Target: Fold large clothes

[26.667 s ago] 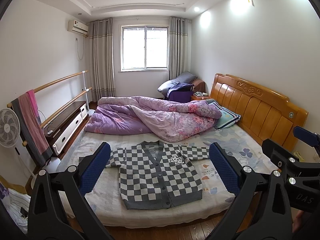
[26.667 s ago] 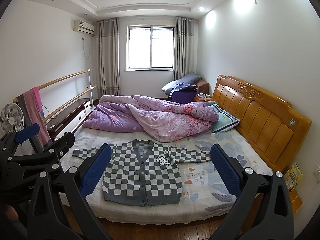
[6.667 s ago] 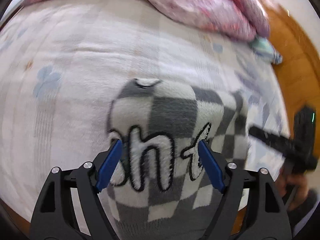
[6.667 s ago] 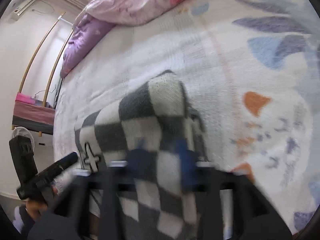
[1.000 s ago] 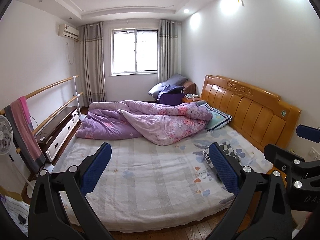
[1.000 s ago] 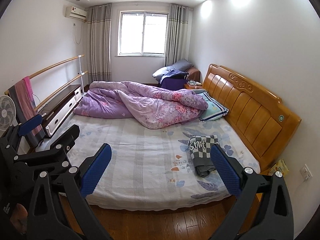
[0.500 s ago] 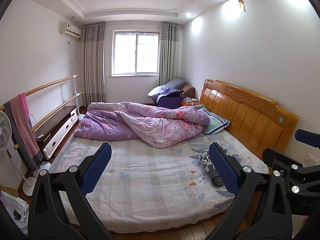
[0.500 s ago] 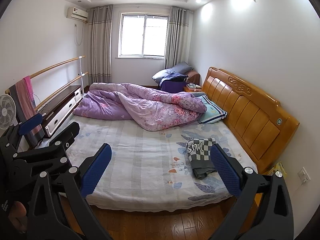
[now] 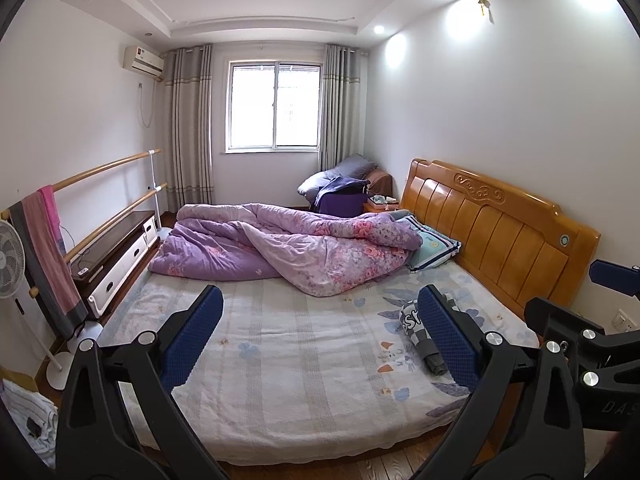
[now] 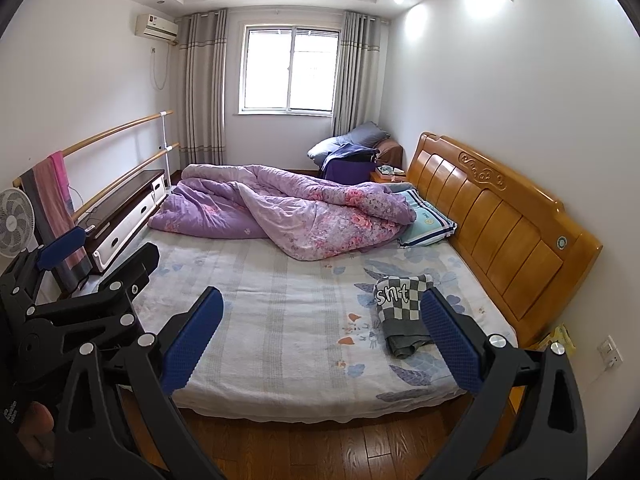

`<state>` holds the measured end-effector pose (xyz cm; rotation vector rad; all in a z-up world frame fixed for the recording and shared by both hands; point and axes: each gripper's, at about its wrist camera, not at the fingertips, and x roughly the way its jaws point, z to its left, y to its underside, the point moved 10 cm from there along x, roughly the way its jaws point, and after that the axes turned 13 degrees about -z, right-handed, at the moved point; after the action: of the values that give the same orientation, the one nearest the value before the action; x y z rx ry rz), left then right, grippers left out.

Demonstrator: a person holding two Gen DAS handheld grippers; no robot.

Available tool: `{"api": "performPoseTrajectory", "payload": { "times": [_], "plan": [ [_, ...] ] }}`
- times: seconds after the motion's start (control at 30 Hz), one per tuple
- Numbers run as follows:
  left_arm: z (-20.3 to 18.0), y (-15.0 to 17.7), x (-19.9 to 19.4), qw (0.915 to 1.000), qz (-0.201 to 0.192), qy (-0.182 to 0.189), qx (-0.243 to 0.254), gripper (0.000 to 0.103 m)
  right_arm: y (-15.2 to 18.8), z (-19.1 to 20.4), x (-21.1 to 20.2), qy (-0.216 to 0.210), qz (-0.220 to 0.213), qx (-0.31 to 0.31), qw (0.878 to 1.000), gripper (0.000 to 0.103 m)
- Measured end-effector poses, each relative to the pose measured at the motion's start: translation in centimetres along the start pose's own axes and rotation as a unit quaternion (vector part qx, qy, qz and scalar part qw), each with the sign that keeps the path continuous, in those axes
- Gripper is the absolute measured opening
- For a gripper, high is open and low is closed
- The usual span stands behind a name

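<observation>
Bedroom walls frame a wide bed with a pale patterned sheet, and a wooden headboard runs along its right side. Up at the far end, a purple floral quilt lies heaped across the mattress, with a striped pillow tucked just beside it against the headboard. Over on the left wall, a pink and grey towel hangs from a wooden rail, next to a white fan. Now the checked cardigan: it sits folded into a compact bundle on the sheet near the headboard side, well apart from the quilt. Both tools hang back at the foot of the bed. Left hand-held gripper has its blue pads spread wide, holding nothing. Right hand-held gripper is spread wide too, and empty.
</observation>
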<state>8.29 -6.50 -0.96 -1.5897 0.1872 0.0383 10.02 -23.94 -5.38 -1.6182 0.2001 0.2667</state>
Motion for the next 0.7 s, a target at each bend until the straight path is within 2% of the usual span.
{"api": "performPoseTrajectory", "payload": {
  "times": [0.7],
  "plan": [
    [-0.47,0.0,0.04,1.0,-0.001,-0.004,-0.003,0.098,-0.55,-0.15,0.15,-0.007,-0.004,-0.003,1.0,0.095]
  ]
}}
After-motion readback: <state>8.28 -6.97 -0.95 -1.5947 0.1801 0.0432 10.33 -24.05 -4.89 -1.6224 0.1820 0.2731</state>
